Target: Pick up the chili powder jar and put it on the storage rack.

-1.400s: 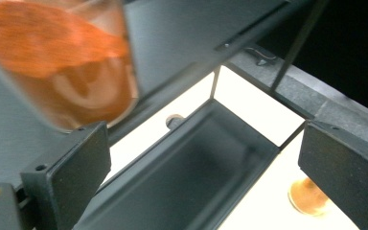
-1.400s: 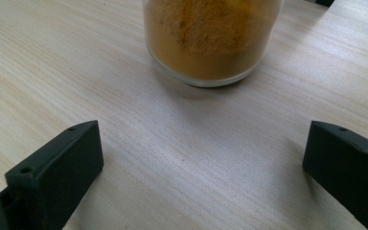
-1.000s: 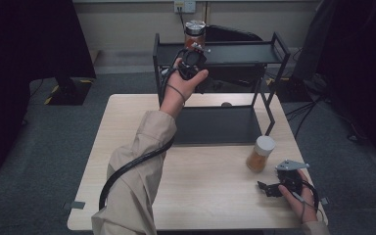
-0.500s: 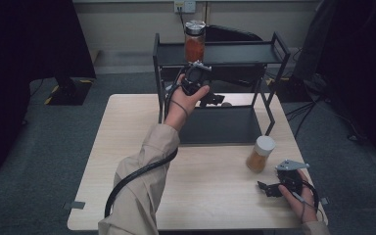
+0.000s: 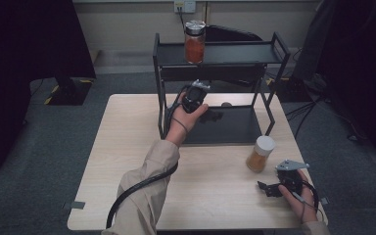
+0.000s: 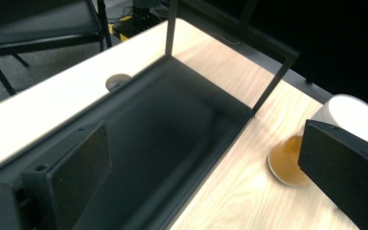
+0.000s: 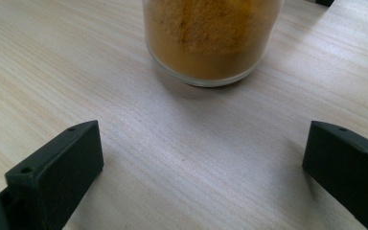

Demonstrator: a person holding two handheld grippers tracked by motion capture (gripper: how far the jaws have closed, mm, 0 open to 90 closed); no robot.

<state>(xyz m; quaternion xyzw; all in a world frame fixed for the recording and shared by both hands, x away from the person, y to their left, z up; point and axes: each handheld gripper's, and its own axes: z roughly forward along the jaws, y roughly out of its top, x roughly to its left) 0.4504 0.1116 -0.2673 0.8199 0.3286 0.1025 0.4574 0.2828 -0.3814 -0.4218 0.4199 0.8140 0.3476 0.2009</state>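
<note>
right gripper (image 7: 201, 158) wide, empty | jar (image 7: 211, 38) upright, dead ahead, near table's right edge | left gripper (image 5: 194, 98) wide, empty, farther off — use your right

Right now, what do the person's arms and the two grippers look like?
Left sleeve is beige, with a black cable along it. Both the left gripper and the right gripper are black with blocky black jaws; the right one carries a grey three-cornered plate on top.

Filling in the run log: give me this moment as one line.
left gripper: open, empty, over rack | right gripper: open, facing yellow jar | red jar: top shelf
</note>
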